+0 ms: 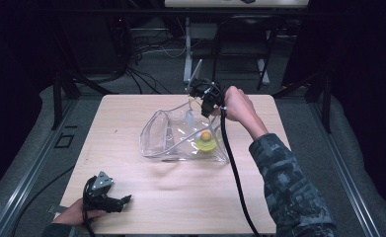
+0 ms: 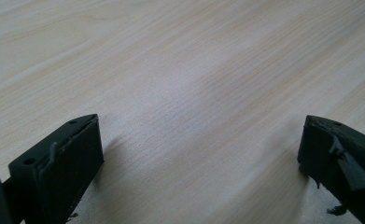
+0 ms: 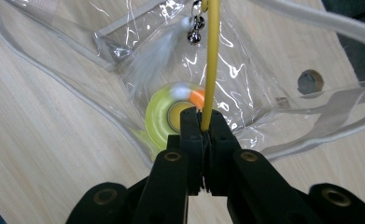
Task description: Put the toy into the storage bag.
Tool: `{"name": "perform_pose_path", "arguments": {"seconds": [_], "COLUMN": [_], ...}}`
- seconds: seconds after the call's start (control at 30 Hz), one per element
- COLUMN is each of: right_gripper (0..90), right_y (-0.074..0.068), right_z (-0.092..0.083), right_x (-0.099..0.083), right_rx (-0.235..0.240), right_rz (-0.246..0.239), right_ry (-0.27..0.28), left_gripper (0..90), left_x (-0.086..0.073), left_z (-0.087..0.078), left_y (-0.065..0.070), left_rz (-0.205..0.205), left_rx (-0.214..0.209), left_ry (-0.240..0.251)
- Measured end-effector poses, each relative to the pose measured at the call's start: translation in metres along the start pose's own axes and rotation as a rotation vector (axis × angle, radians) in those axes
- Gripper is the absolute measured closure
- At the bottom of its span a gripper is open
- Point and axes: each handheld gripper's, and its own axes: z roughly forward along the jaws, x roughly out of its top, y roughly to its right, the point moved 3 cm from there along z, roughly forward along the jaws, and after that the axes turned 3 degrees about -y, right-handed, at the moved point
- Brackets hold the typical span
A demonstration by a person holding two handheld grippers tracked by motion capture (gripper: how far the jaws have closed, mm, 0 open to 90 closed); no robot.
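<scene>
A clear plastic bag (image 1: 167, 134) lies open on the middle of the wooden table (image 1: 126, 108). Inside it sit a yellow-green ring (image 1: 208, 144) and an orange ball (image 1: 206, 135). My right gripper (image 1: 208, 102) hangs over the bag's far right side, shut on a thin yellow stick (image 3: 211, 60). The stick reaches down into the bag (image 3: 245, 70), and a white feather (image 3: 154, 58) and a small bell (image 3: 195, 35) hang at its far end, above the ring (image 3: 157, 119). My left gripper (image 1: 124, 200) rests at the table's front left, open over bare wood (image 2: 171, 70).
A black cable (image 1: 235, 173) trails from the right gripper across the table's right half toward the front edge. A round hole (image 3: 310, 81) shows in the tabletop beside the bag. Table legs and cables stand on the floor beyond the far edge.
</scene>
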Motion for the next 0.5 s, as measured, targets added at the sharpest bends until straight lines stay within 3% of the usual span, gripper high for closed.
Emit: {"name": "perform_pose_path", "arguments": {"seconds": [0.2,0.5], "right_gripper": [88.0,87.9], "right_y": [-0.001,-0.001], "right_z": [0.015,0.022], "right_x": [-0.006,-0.008], "right_rx": [0.014,0.019], "right_rz": [0.012,0.022], "right_ry": [-0.017,-0.035], "left_gripper": [0.0,0.0], "left_x": [0.000,0.000], "left_z": [0.000,0.000], "left_y": [0.000,0.000], "left_rz": [0.001,0.000], "left_rx": [0.000,0.000], "left_ry": [-0.001,0.000]}}
